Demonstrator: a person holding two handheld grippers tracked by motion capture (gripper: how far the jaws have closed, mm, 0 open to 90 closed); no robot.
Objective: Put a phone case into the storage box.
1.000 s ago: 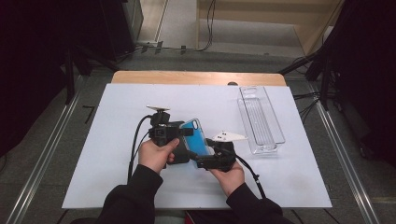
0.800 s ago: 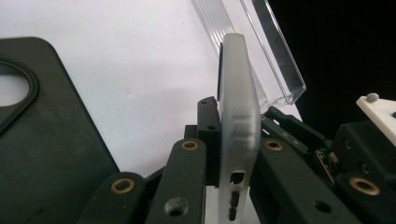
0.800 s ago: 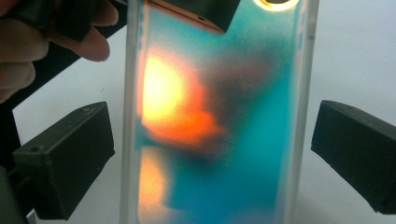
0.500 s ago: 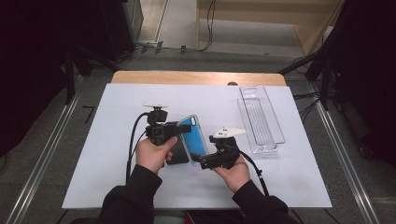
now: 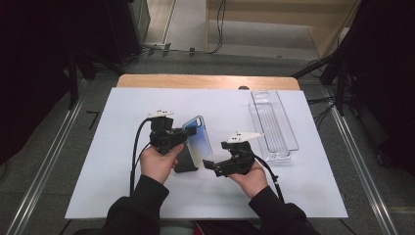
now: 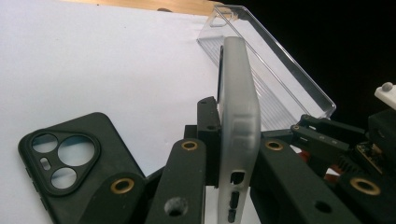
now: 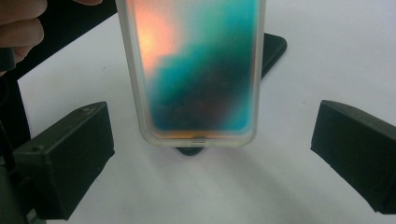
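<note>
Two phone cases on white table sheet [image 5: 98, 147], plus one clear tray. Item 1: frosted case w/ blue-teal gradient back [image 5: 198, 139], held edge-on and lifted off the sheet, clamped in left gripper [image 5: 182, 136]; jaws pinched tight on its long sides, seen close in left gripper view [image 6: 239, 116], port cut-outs along the near edge. Item 2: black case [image 5: 185, 160], lying flat on sheet just below/behind the frosted one, camera cut-out w/ three round openings facing up [image 6: 65, 156]. Item 3: clear plastic tray [image 5: 273, 122], long and narrow, at right side of sheet, well apart from both cases. Right gripper [image 5: 209, 164]: jaws have just been opening, now spread wide, nothing pressed betw. them; it sits just right of the frosted case, pointing at it. Right gripper view: frosted case [image 7: 194, 70] hangs upright betw. the two open pads w/o touching either, black case corner [image 7: 273, 46] peeking behind. Wooden table edge [image 5: 205, 82] visible beyond sheet.
</note>
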